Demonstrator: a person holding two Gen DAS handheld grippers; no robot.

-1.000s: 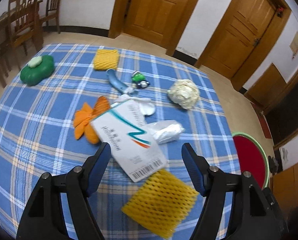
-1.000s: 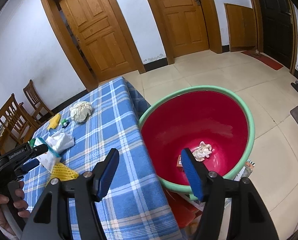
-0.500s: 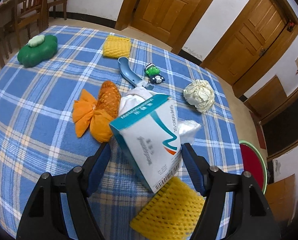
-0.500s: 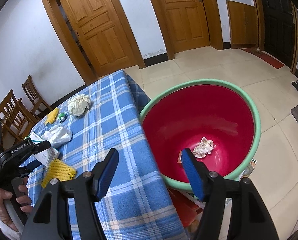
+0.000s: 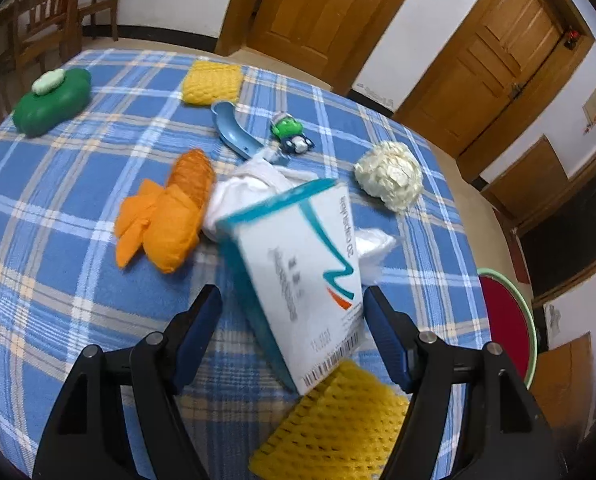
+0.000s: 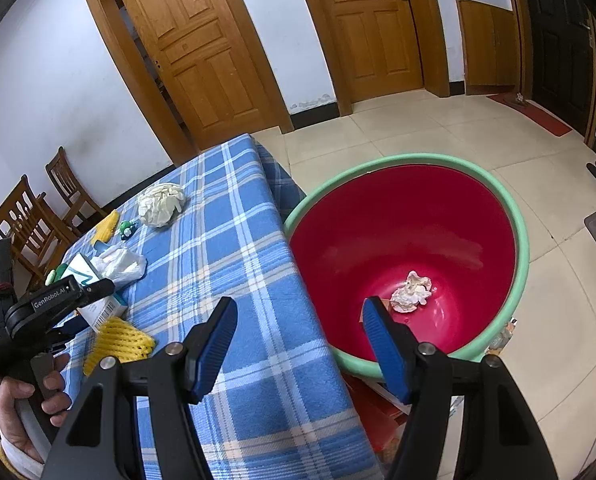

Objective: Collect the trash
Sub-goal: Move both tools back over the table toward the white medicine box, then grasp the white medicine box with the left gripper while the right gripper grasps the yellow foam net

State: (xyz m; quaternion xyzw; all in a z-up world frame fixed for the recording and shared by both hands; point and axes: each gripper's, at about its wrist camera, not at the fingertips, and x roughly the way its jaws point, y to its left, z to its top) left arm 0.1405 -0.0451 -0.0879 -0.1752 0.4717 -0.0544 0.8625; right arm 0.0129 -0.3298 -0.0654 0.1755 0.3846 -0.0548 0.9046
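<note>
left gripper (image 5: 292,326) open, box (image 5: 298,276) lengthwise between

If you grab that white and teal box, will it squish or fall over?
The white and teal box looks like thin cardboard, so it would probably dent under a hard squeeze. It stands tilted against the crumpled white bag, so a nudge could tip it. It is likely light.

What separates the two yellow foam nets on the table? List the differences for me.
The near yellow net lies at the table's close edge, partly under the white-and-teal box; the far yellow net sits toward the far edge, with nothing on it. The near one lies skewed to the tablecloth checks; the far one lies nearly square. Both are flat yellow foam mesh sleeves.
</note>
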